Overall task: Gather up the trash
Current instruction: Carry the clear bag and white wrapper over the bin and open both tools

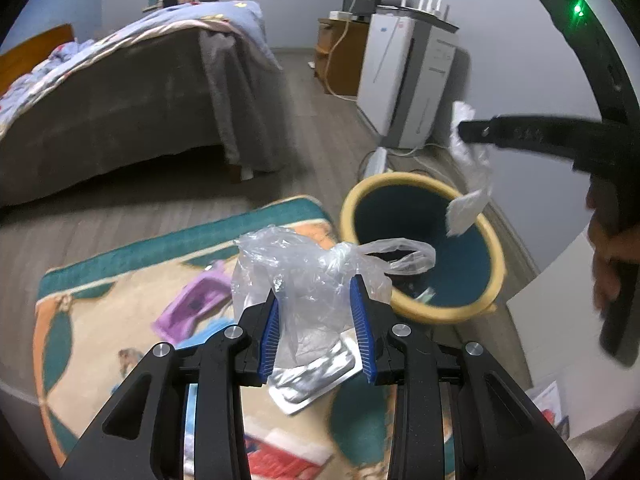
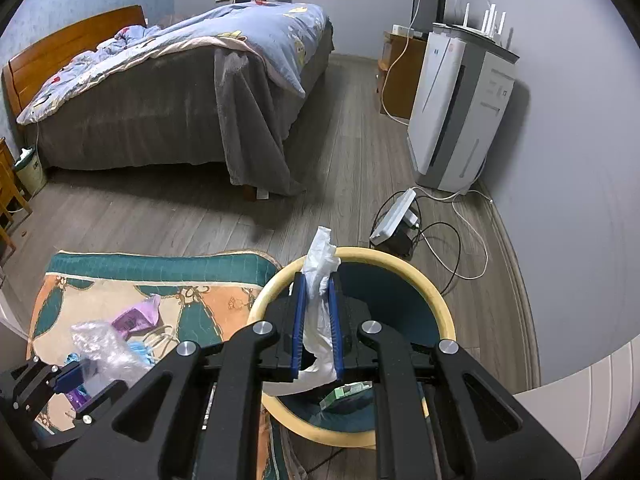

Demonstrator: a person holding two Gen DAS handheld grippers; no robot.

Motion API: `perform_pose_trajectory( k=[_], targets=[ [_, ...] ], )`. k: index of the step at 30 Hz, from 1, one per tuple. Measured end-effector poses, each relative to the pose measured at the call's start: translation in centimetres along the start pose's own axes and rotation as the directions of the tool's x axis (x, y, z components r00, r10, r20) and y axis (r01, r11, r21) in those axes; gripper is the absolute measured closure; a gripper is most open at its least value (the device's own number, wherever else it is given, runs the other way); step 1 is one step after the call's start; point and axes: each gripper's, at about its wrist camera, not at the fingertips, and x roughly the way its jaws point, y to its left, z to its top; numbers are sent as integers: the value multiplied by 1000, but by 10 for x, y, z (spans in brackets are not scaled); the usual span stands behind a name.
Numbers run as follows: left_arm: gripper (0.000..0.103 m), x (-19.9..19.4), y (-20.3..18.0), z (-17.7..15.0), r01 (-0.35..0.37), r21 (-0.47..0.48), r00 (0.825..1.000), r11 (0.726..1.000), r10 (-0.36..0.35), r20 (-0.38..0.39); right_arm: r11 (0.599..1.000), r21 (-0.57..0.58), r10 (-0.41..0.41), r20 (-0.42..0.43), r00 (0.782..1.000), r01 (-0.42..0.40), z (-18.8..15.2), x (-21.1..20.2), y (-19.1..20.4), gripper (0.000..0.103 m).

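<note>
My left gripper [image 1: 317, 292] is shut on a clear crumpled plastic bag [image 1: 304, 268], held above the patterned mat [image 1: 100, 308], left of the bin. A silver foil blister pack [image 1: 316, 372] lies under it. My right gripper [image 2: 318, 284] is shut on a white crumpled tissue [image 2: 320, 292] and holds it over the yellow-rimmed teal bin [image 2: 424, 280]; it also shows in the left wrist view [image 1: 472, 130] with the tissue [image 1: 468, 208] hanging above the bin [image 1: 496, 256]. A green packet [image 2: 344, 394] lies inside the bin. A purple wrapper [image 2: 134, 316] and a blue mask [image 2: 140, 350] lie on the mat.
A bed [image 2: 180, 92] with a grey cover stands at the back left. A white air purifier [image 2: 456, 112], a power strip [image 2: 394, 216] and cables [image 2: 460, 248] are behind the bin by the wall. A white surface [image 2: 580, 408] is at the lower right.
</note>
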Motion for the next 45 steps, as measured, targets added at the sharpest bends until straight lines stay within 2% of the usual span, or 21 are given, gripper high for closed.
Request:
perform_pose_trajectory(
  k=[5, 10, 15, 21, 36, 39, 41, 45],
  targets=[
    [69, 10, -22, 24, 29, 36, 999, 999, -30, 14, 1000, 14, -26, 4, 1000, 25, 0, 1, -7, 92],
    [69, 24, -39, 43, 71, 40, 997, 997, -71, 1, 995, 36, -92, -2, 996, 92, -1, 4, -24, 92],
    [69, 42, -57, 54, 92, 63, 996, 994, -90, -29, 982, 84, -166, -27, 986, 167, -6, 9, -44, 92],
    [69, 61, -76, 62, 111, 85, 993, 990, -107, -56, 968, 107, -225, -16, 974, 226, -7, 10, -57, 92],
    [69, 85, -107, 74, 151, 131, 988, 980, -148, -36, 944, 229, -237, -23, 971, 236, -15, 22, -94, 92],
    [61, 83, -111, 76, 149, 149, 989, 978, -148, -16, 943, 242, -234, -9, 972, 229, -14, 21, -95, 92],
    [52, 82, -111, 77, 144, 151, 989, 978, -145, -7, 943, 246, -231, -2, 973, 225, -15, 20, -94, 92],
    [39, 82, -107, 79, 135, 146, 991, 980, -137, 6, 946, 241, -220, -9, 975, 216, -17, 23, -92, 90]
  ],
)
